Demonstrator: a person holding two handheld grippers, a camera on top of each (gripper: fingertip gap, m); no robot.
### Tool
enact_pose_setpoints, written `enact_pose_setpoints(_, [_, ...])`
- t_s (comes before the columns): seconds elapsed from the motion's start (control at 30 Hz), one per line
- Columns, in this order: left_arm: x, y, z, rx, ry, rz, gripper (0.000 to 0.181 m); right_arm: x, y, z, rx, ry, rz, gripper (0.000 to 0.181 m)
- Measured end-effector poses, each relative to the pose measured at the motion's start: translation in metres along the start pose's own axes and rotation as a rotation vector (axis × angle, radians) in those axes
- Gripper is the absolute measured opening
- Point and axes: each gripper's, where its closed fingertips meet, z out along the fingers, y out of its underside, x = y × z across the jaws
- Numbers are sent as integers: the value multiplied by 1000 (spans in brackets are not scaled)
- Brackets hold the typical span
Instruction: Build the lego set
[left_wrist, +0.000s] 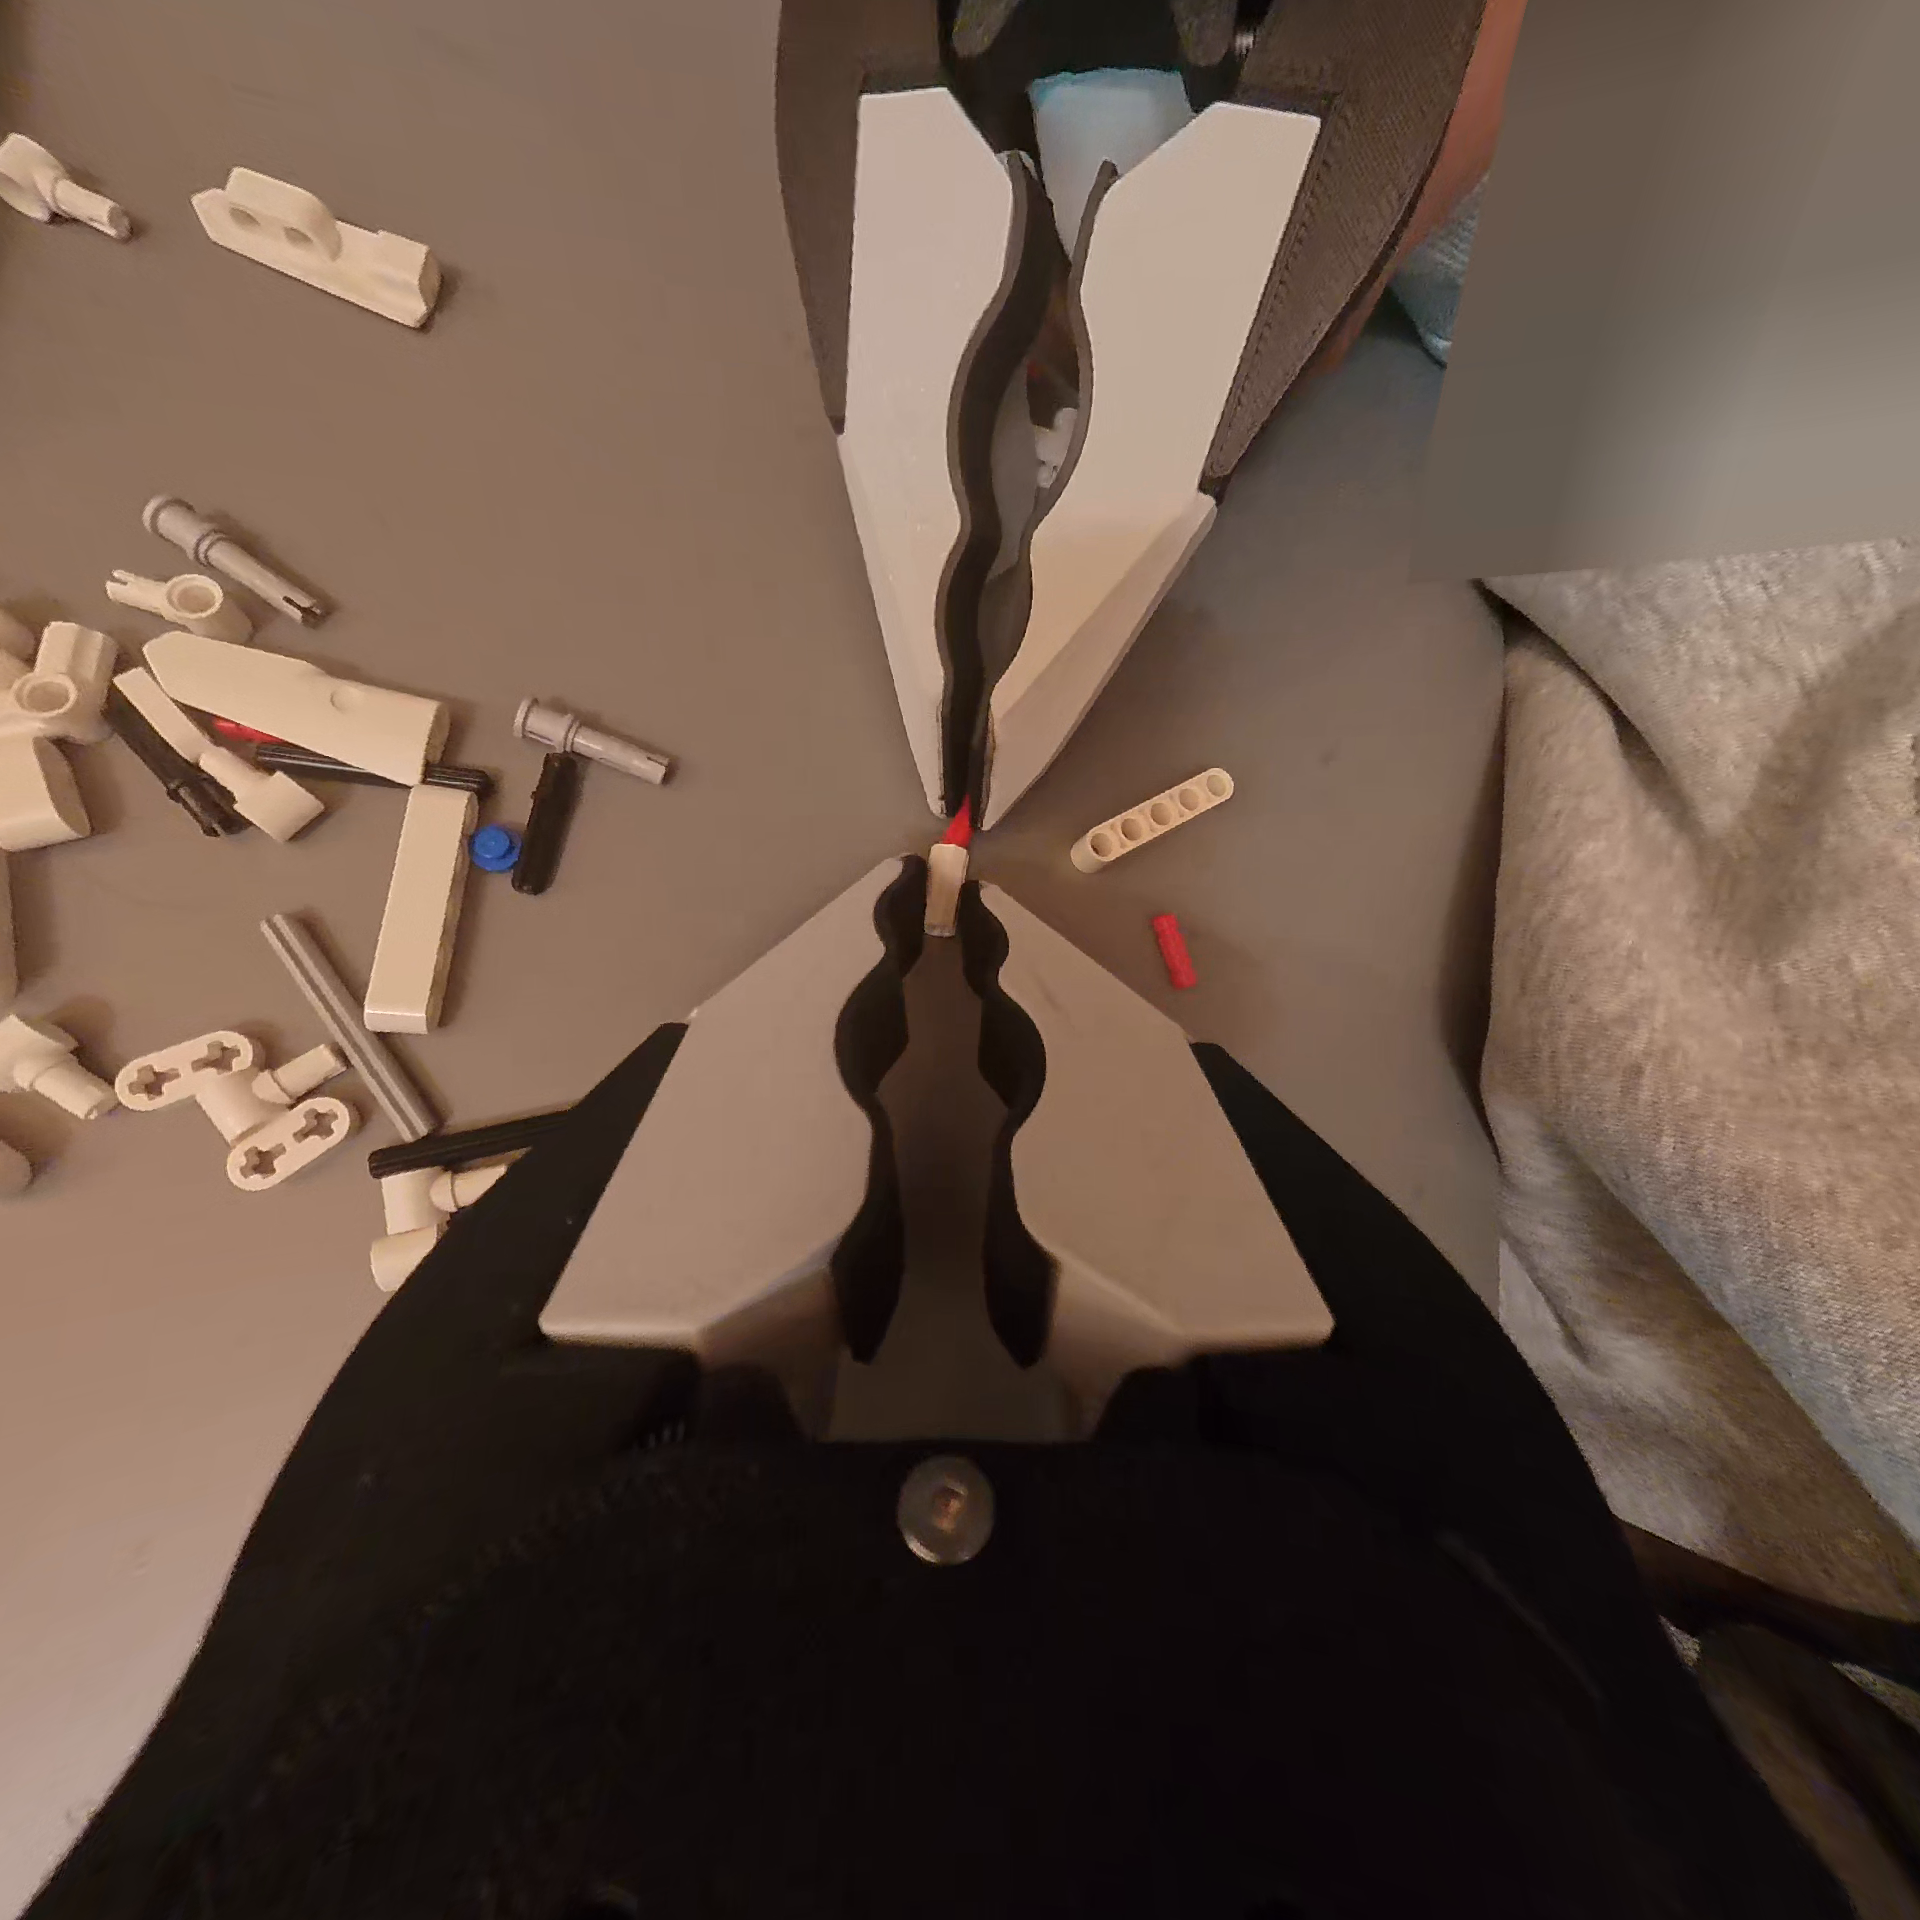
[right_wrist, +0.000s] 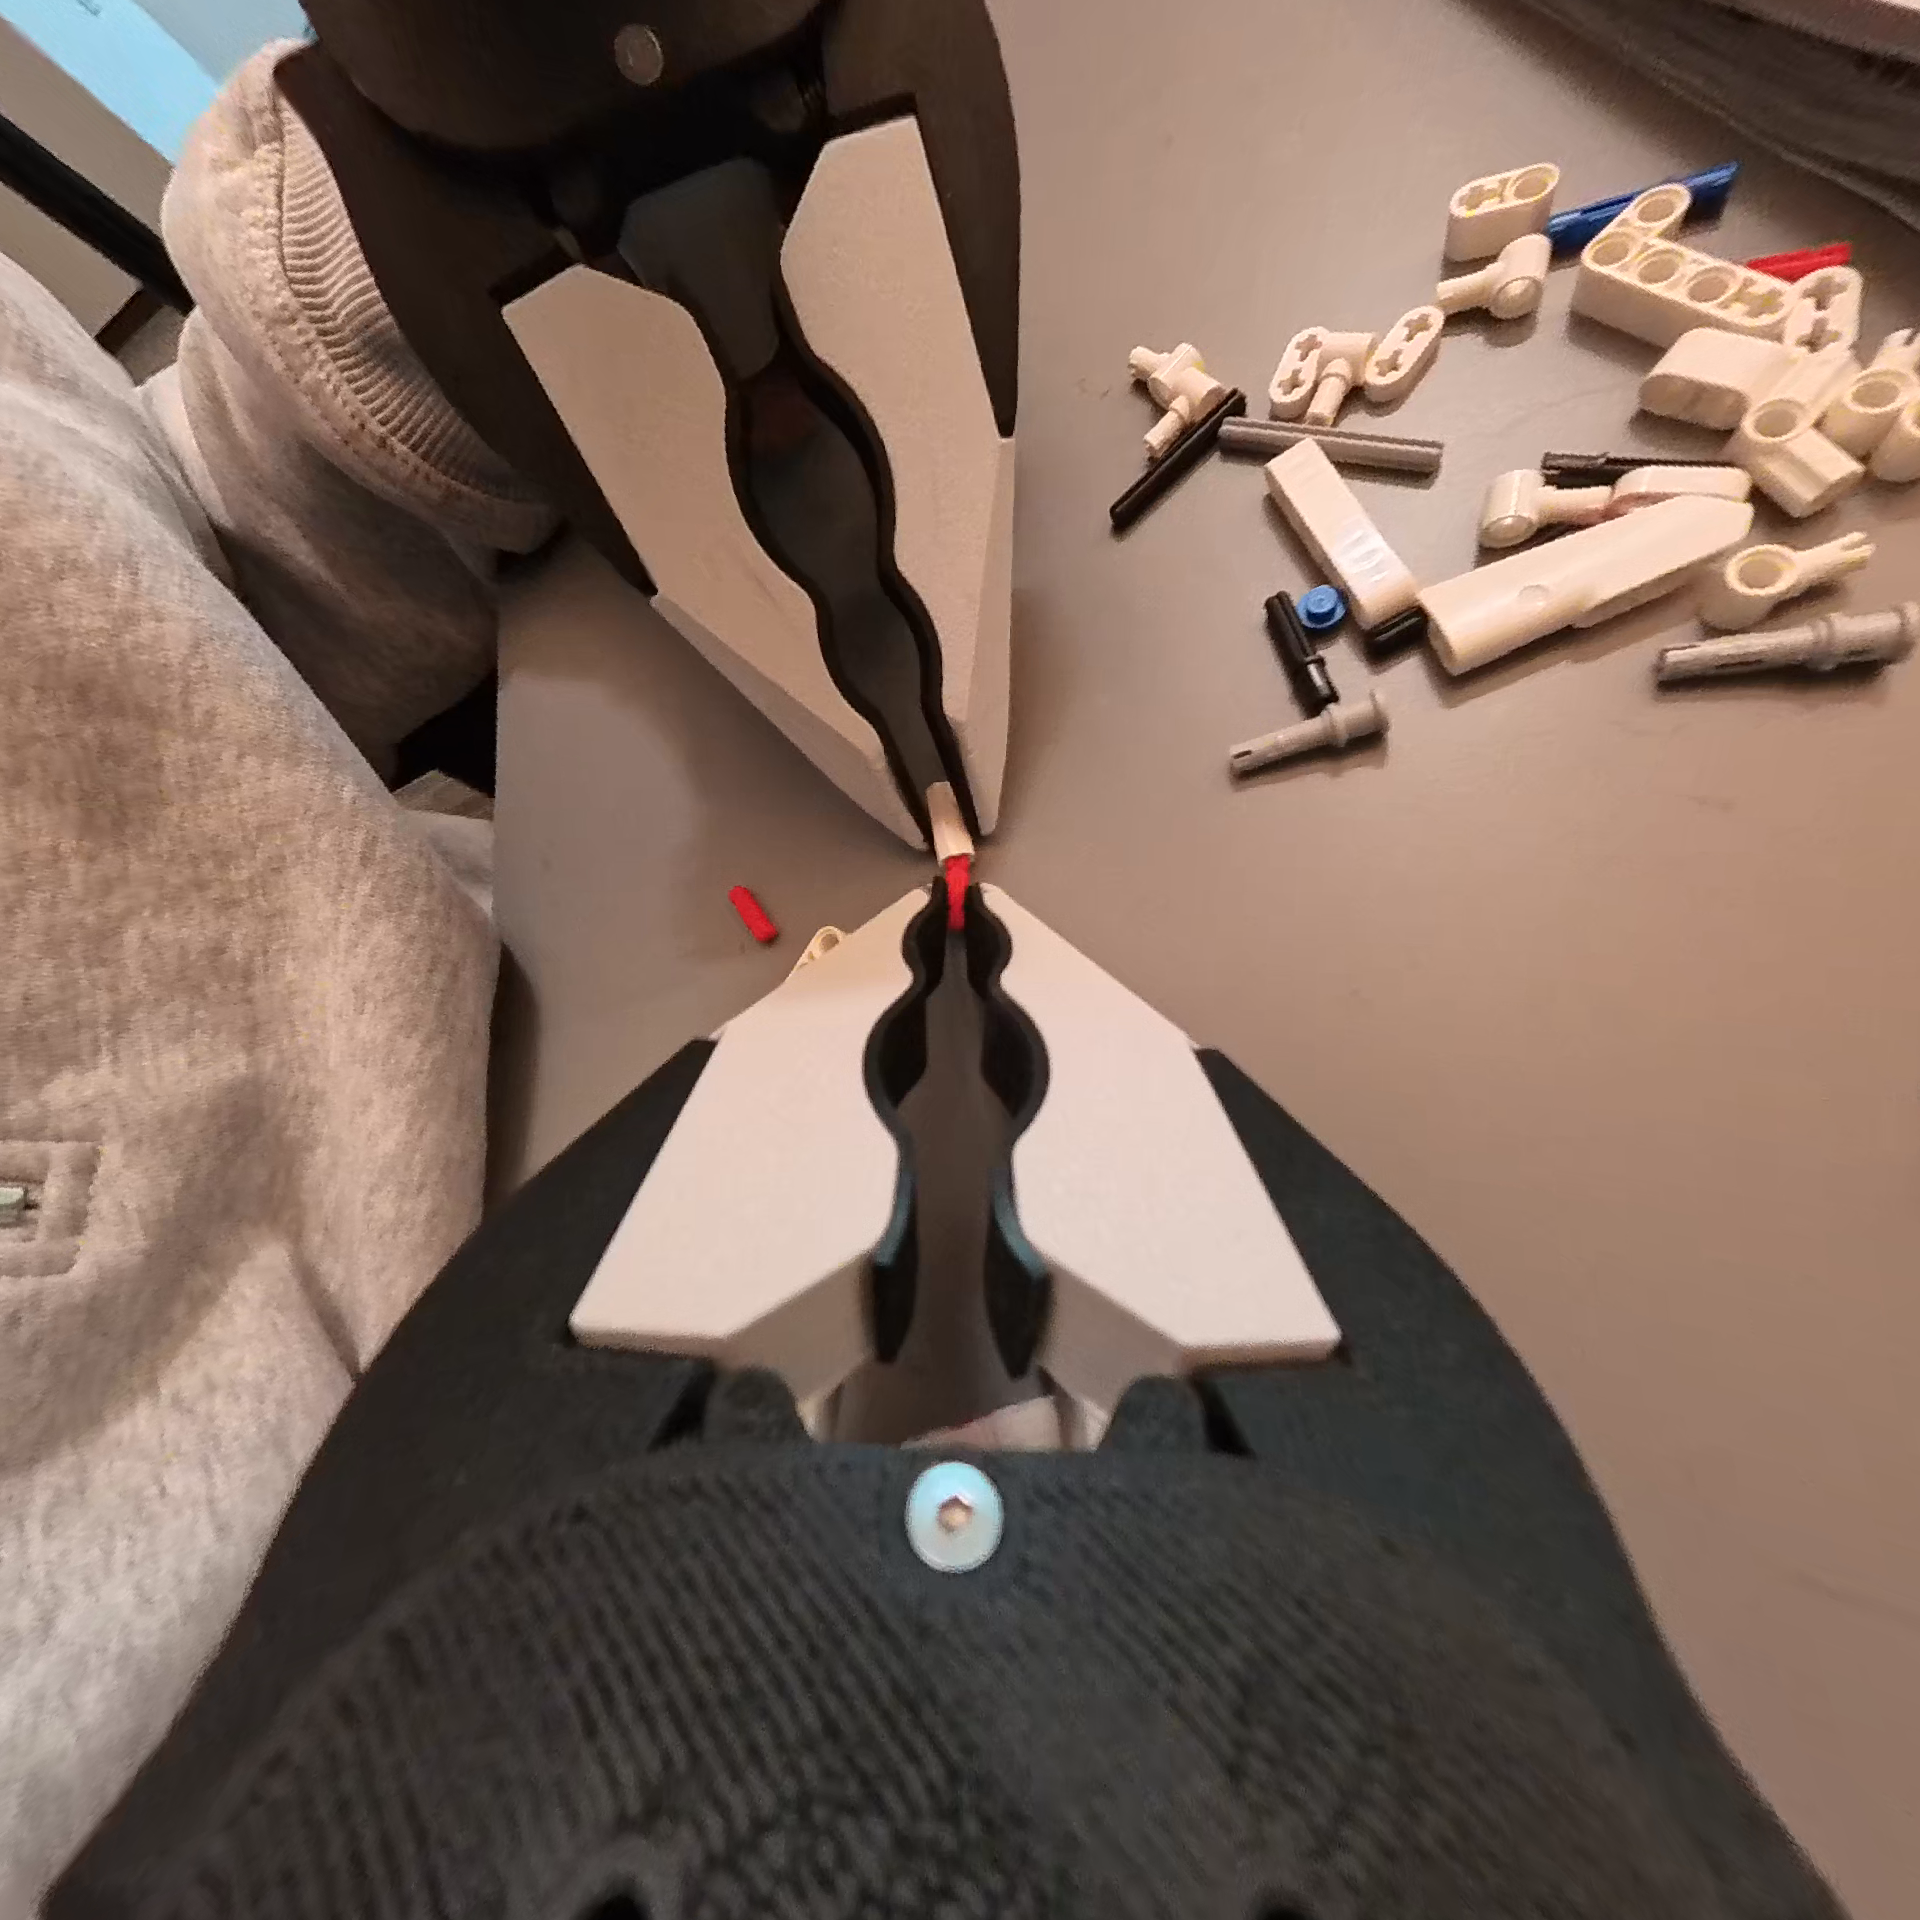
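Note:
My left gripper (left_wrist: 941, 881) is shut on a small white sleeve piece (left_wrist: 943, 896) and holds it above the brown table. My right gripper (left_wrist: 966, 812) comes in from the top, tip to tip with the left, and is shut on a thin red axle (left_wrist: 958, 826) whose end meets the white piece. In the right wrist view my right gripper (right_wrist: 956, 906) pinches the red axle (right_wrist: 956, 900), and my left gripper (right_wrist: 952, 826) opposite holds the white piece (right_wrist: 950, 829). The two parts touch end to end; how deep the axle sits is hidden.
A pile of loose white, grey and black parts (left_wrist: 281, 748) lies to the left, with a blue stud (left_wrist: 492, 846). A white holed beam (left_wrist: 1151, 821) and a red pin (left_wrist: 1174, 948) lie just right of the tips. A grey sleeve (right_wrist: 343, 343) and a grey garment (left_wrist: 1704, 987) border the table edge. Only a small space, under 4 cm, lies between the two pairs of fingers. The red pin (left_wrist: 1174, 948) sits 4 cm or so from the ends of my left fingers. The right camera catches it too, in the right wrist view (right_wrist: 754, 916).

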Motion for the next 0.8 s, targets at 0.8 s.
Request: enact_pose_setpoints(0.8, [5, 1, 1, -12, 61, 5, 6, -5, 1, 3, -86, -175, 78, 0])
